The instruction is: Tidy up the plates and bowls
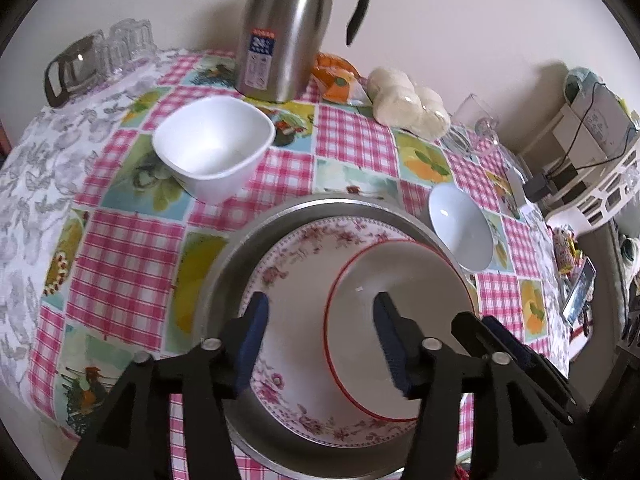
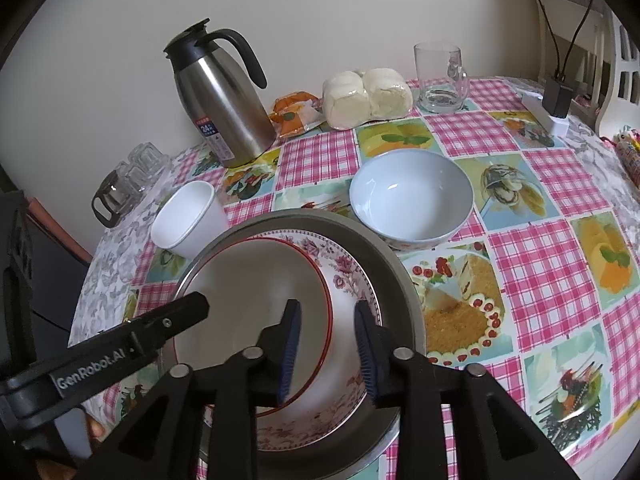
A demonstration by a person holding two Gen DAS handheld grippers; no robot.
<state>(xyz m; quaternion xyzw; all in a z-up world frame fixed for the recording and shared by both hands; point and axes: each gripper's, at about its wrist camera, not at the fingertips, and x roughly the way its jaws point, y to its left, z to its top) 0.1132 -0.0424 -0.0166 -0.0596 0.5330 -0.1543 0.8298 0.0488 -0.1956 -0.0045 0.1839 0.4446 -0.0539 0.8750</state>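
A round metal pan [image 1: 228, 264] [image 2: 400, 276] holds a floral plate [image 1: 288, 248] [image 2: 352, 276], and a red-rimmed bowl [image 1: 400, 280] [image 2: 248, 280] sits on that plate. My left gripper [image 1: 320, 312] is open above them, its jaws either side of the bowl's left rim without pressing. My right gripper [image 2: 327, 308] is open too, straddling the bowl's right rim. One finger of the left gripper [image 2: 192, 304] reaches over the bowl in the right wrist view. A white square bowl [image 1: 214, 144] [image 2: 188, 220] and a pale round bowl [image 1: 460, 232] [image 2: 412, 196] stand on the checked tablecloth behind the pan.
A steel thermos jug [image 1: 284, 28] [image 2: 224, 96] stands at the back by the wall, with an orange packet [image 2: 294, 114], a bag of buns [image 2: 366, 96] and a glass mug [image 2: 440, 76]. Several glasses [image 2: 132, 176] sit far left. A charger [image 2: 556, 96] lies far right.
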